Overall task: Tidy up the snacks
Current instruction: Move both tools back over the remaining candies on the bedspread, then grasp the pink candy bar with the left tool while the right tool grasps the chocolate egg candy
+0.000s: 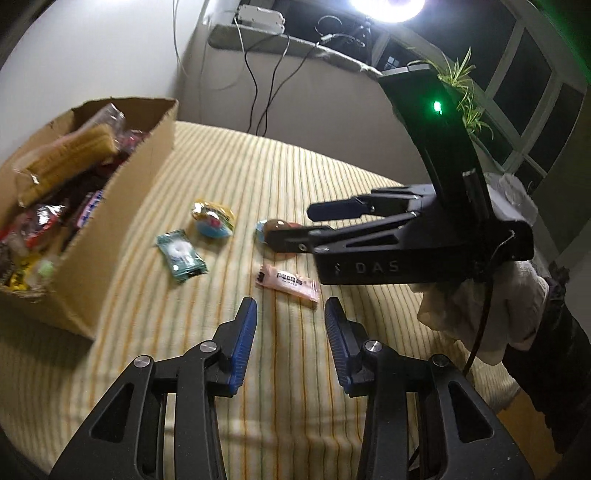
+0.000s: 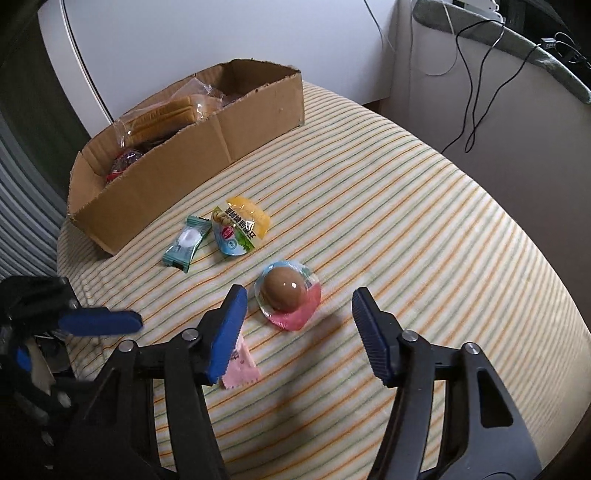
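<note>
Four snacks lie on the striped cloth (image 2: 388, 206): a teal wrapped sweet (image 1: 181, 256) (image 2: 184, 243), a yellow and blue pouch (image 1: 212, 219) (image 2: 238, 229), a brown egg in a clear pack (image 2: 286, 295) (image 1: 277, 225), and a pink packet (image 1: 288, 282) (image 2: 240, 369). My right gripper (image 2: 299, 295) (image 1: 295, 225) is open and straddles the egg pack, pads apart from it. Its left finger hides part of the pink packet. My left gripper (image 1: 291, 306) is open and empty, just short of the pink packet. One of its blue fingers (image 2: 99, 321) shows at the left of the right wrist view.
A cardboard box (image 1: 122, 236) (image 2: 166, 184) full of snacks stands on the left of the table. A gloved hand (image 1: 480, 306) holds the right gripper. Behind are a wall, hanging cables (image 1: 255, 92), a plant (image 1: 461, 81) and a bright lamp (image 1: 388, 7). The table edge curves round on the right.
</note>
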